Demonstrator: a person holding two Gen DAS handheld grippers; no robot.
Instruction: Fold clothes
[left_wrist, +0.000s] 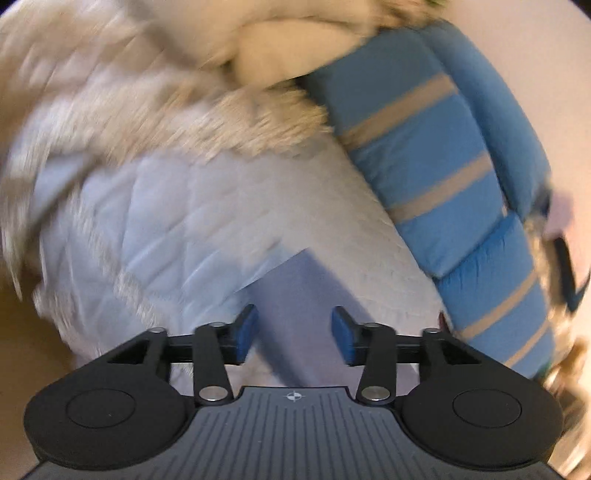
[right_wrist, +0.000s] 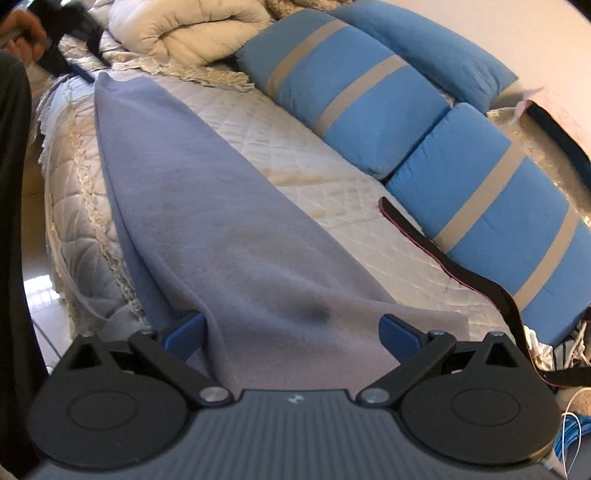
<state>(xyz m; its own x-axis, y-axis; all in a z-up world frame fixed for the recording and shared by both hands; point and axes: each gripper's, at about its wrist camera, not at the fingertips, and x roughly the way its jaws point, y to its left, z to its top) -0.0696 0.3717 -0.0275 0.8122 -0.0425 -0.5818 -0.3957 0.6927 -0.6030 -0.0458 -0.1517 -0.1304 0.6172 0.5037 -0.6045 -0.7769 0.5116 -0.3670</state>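
Observation:
A lavender-grey cloth (right_wrist: 207, 206) lies stretched in a long strip across the quilted bed (right_wrist: 332, 192). My right gripper (right_wrist: 293, 330) is open wide over the near end, with the cloth running between its blue fingers (right_wrist: 188, 328). At the far end, a hand holds my left gripper (right_wrist: 79, 72) by the cloth's far corner. In the blurred left wrist view, the left gripper (left_wrist: 295, 332) is open, and a corner of the cloth (left_wrist: 295, 291) lies between and beyond its fingertips.
Blue pillows with tan stripes (right_wrist: 347, 96) line the far side of the bed, and a cream duvet (right_wrist: 177, 33) is bunched at its head. A black strap (right_wrist: 461, 269) lies along the pillows. Cables (right_wrist: 572, 432) sit at lower right. A person's dark clothing (right_wrist: 14, 221) fills the left edge.

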